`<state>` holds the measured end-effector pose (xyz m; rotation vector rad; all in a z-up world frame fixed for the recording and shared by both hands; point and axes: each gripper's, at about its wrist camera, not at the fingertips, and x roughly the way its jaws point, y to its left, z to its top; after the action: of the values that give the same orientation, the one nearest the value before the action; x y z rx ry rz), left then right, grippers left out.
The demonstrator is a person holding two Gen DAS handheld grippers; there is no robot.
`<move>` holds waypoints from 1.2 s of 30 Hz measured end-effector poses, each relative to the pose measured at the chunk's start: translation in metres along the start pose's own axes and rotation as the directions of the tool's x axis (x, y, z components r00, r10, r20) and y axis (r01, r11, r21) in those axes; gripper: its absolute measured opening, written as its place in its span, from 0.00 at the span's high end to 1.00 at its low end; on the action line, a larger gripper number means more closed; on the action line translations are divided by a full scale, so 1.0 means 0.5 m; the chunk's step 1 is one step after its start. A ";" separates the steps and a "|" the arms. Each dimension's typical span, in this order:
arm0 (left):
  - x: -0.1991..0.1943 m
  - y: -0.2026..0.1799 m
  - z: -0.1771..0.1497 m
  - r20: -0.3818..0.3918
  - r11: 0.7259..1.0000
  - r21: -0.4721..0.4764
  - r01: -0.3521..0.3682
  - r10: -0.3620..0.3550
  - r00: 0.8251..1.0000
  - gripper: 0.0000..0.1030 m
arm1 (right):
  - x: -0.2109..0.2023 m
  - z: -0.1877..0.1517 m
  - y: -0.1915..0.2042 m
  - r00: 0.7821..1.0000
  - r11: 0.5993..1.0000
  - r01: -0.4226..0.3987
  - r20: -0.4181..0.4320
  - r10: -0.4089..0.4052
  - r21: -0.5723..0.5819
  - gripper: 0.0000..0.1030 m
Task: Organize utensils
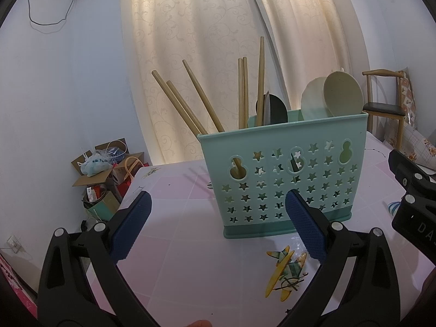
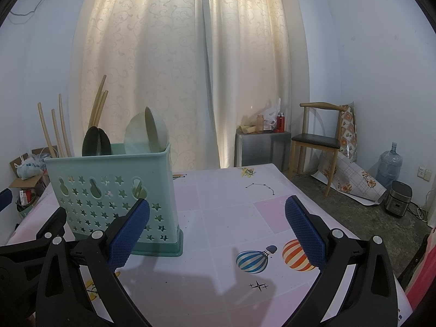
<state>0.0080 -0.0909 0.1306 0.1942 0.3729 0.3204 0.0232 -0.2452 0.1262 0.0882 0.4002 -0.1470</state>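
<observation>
A teal plastic utensil caddy [image 1: 283,174] with star cut-outs stands upright on the table; it also shows in the right wrist view [image 2: 114,188]. Several wooden chopsticks [image 1: 190,103] stick out of its left part, black spoons [image 1: 273,109] out of the middle, cream spoons [image 1: 333,98] out of the right. In the right wrist view the chopsticks [image 2: 58,128], black spoons [image 2: 95,141] and cream spoons [image 2: 147,132] show too. My left gripper [image 1: 218,223] is open and empty just in front of the caddy. My right gripper [image 2: 218,229] is open and empty to the caddy's right.
The table [image 2: 231,190] has a pink and white cloth with balloon [image 2: 252,261] and plane [image 1: 286,269] prints. A chair [image 2: 316,141], a metal cabinet [image 2: 261,147], a water jug [image 2: 389,163] and a rice cooker [image 2: 397,199] stand right. Cardboard boxes [image 1: 103,171] lie left.
</observation>
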 end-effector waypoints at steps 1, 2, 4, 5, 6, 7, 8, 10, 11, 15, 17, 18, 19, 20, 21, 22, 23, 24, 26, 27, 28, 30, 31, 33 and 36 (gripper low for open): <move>0.000 -0.001 0.000 0.000 1.000 0.000 0.000 0.000 1.000 0.08 | 0.000 0.000 -0.001 1.000 1.000 0.000 0.000 0.000 0.000 0.06; 0.000 -0.001 0.000 -0.001 1.000 0.000 0.000 0.000 1.000 0.08 | 0.000 0.000 -0.001 1.000 1.000 0.000 0.000 0.000 0.000 0.06; 0.000 0.000 0.000 -0.001 1.000 0.000 0.001 -0.001 1.000 0.08 | 0.000 0.000 -0.001 1.000 1.000 0.000 0.000 0.000 0.000 0.06; 0.001 0.002 0.000 -0.001 1.000 0.000 0.001 -0.001 1.000 0.08 | 0.000 0.000 -0.001 1.000 1.000 0.000 0.000 0.000 0.000 0.06; 0.001 0.001 0.000 -0.001 1.000 -0.001 0.001 -0.001 1.000 0.08 | 0.000 0.000 0.000 1.000 1.000 0.000 0.000 0.000 0.000 0.06; -0.001 -0.003 0.000 -0.001 1.000 -0.001 0.001 -0.001 1.000 0.08 | 0.000 0.000 -0.001 1.000 1.000 0.000 0.000 0.000 0.000 0.06; 0.001 0.000 0.000 -0.001 1.000 -0.001 0.001 -0.001 1.000 0.08 | 0.000 0.000 -0.001 1.000 1.000 0.000 0.000 0.000 0.000 0.06; -0.001 -0.002 0.000 -0.002 1.000 -0.001 0.001 -0.001 1.000 0.08 | 0.000 0.000 -0.001 1.000 1.000 0.000 0.000 0.000 0.000 0.06; -0.002 -0.005 0.000 -0.002 1.000 -0.001 0.002 -0.002 1.000 0.08 | -0.001 0.000 -0.001 1.000 1.000 0.000 0.000 0.000 0.000 0.06; 0.000 -0.004 -0.001 -0.002 1.000 -0.001 0.002 -0.002 1.000 0.08 | 0.000 0.000 0.000 1.000 1.000 0.000 0.000 0.000 0.000 0.06; -0.002 -0.007 -0.001 -0.002 1.000 -0.001 0.002 -0.002 1.000 0.08 | -0.001 0.000 -0.001 1.000 1.000 0.000 0.000 0.000 0.000 0.06; 0.000 -0.004 -0.001 -0.002 1.000 -0.001 0.003 -0.003 1.000 0.08 | -0.001 0.000 -0.001 1.000 1.000 0.000 0.000 0.000 0.000 0.06; -0.002 -0.008 -0.001 -0.002 1.000 -0.001 0.003 -0.003 1.000 0.08 | 0.000 0.000 0.000 1.000 1.000 0.000 0.000 0.000 0.000 0.06; -0.003 -0.010 -0.001 -0.003 1.000 -0.002 0.004 -0.004 1.000 0.08 | 0.000 0.000 -0.001 1.000 1.000 0.000 0.000 0.000 0.000 0.06; -0.003 -0.009 -0.001 -0.003 1.000 -0.002 0.003 -0.003 1.000 0.08 | 0.000 0.000 0.000 1.000 1.000 0.000 0.000 0.000 0.000 0.06; -0.001 -0.006 -0.001 -0.002 1.000 -0.002 0.003 -0.003 1.000 0.08 | -0.001 0.000 -0.001 1.000 1.000 0.000 0.000 0.000 0.000 0.06; -0.002 -0.007 -0.001 -0.002 1.000 -0.002 0.003 -0.003 1.000 0.08 | -0.001 0.000 -0.001 1.000 1.000 0.000 0.000 0.000 0.000 0.06; 0.000 -0.006 -0.001 -0.002 1.000 -0.001 0.002 -0.002 1.000 0.08 | 0.000 0.000 -0.001 1.000 1.000 0.000 0.000 0.000 0.000 0.06; -0.003 -0.009 -0.001 -0.003 1.000 -0.001 0.003 -0.003 1.000 0.08 | 0.000 0.000 -0.001 1.000 1.000 0.000 -0.001 0.000 0.000 0.06; -0.002 -0.008 -0.001 -0.002 1.000 -0.001 0.003 -0.003 1.000 0.08 | 0.000 0.000 0.001 1.000 1.000 0.000 0.000 0.000 0.000 0.06; -0.003 -0.009 -0.001 -0.002 1.000 -0.002 0.003 -0.003 1.000 0.08 | 0.000 0.000 0.000 1.000 1.000 0.000 0.000 0.000 0.000 0.06; 0.000 -0.005 0.000 -0.003 1.000 -0.002 0.004 -0.004 1.000 0.08 | 0.000 0.000 0.001 1.000 1.000 0.000 0.000 0.000 0.000 0.06; -0.003 -0.009 0.000 -0.003 1.000 -0.002 0.003 -0.003 1.000 0.08 | 0.000 0.000 0.000 1.000 1.000 0.000 -0.001 0.000 0.000 0.06; 0.000 -0.005 0.000 -0.003 1.000 -0.002 0.004 -0.004 1.000 0.08 | -0.001 0.000 -0.001 1.000 1.000 0.000 0.000 0.000 0.000 0.06; -0.002 -0.007 0.000 -0.003 1.000 -0.002 0.003 -0.003 1.000 0.08 | 0.000 0.000 -0.001 1.000 1.000 0.000 0.000 0.000 0.000 0.06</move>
<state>0.0081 -0.0946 0.1301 0.1910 0.3753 0.3179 0.0230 -0.2455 0.1262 0.0881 0.4006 -0.1468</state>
